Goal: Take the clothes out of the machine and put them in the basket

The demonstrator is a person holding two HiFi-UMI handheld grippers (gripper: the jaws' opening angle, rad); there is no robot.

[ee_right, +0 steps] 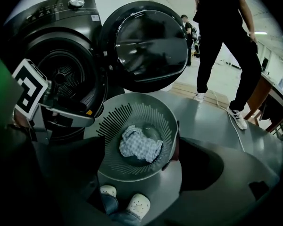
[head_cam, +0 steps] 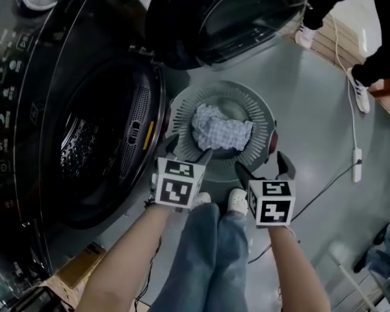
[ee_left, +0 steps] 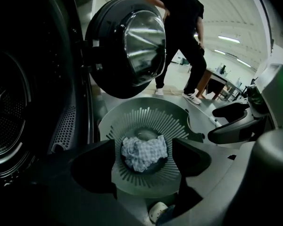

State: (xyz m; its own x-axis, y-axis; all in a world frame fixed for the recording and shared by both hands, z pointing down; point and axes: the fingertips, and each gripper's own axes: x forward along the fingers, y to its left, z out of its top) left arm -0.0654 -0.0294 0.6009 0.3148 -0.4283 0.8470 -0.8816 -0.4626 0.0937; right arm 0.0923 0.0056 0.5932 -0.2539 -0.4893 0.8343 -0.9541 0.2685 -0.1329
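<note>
A crumpled, pale blue-and-white checked cloth (head_cam: 221, 130) is seen lying in the bottom of a round grey laundry basket (head_cam: 260, 111) with slotted walls. The cloth is held by neither tool. The basket is set on the grey floor (head_cam: 312, 96), just in front of the open front-loading machine (head_cam: 26, 77).

The left gripper (head_cam: 188, 149) is held above the near rim of the basket, pointing steeply down. In the left gripper view its two dark jaws are seen standing apart, with the cloth lying free in the basket below the gap between them; nothing is pressed by the pads. The right gripper (head_cam: 263, 168) is held beside it, over the basket's near right edge. Its jaws are likewise spread wide, and nothing is gripped. Each gripper carries a cube with black-and-white square markers.

The operator's blue jeans (head_cam: 211, 252) and pale shoes (head_cam: 237, 200) are seen below the grippers, close to the basket.

To the left, the dark perforated drum (head_cam: 84, 148) is exposed. Whether anything remains inside it cannot be told. The round glass door (head_cam: 221, 18) is swung open above the basket. Further off, a bystander in black clothes (ee_left: 184, 27) is seen standing, and a white cable (head_cam: 352, 129) is laid across the floor.
</note>
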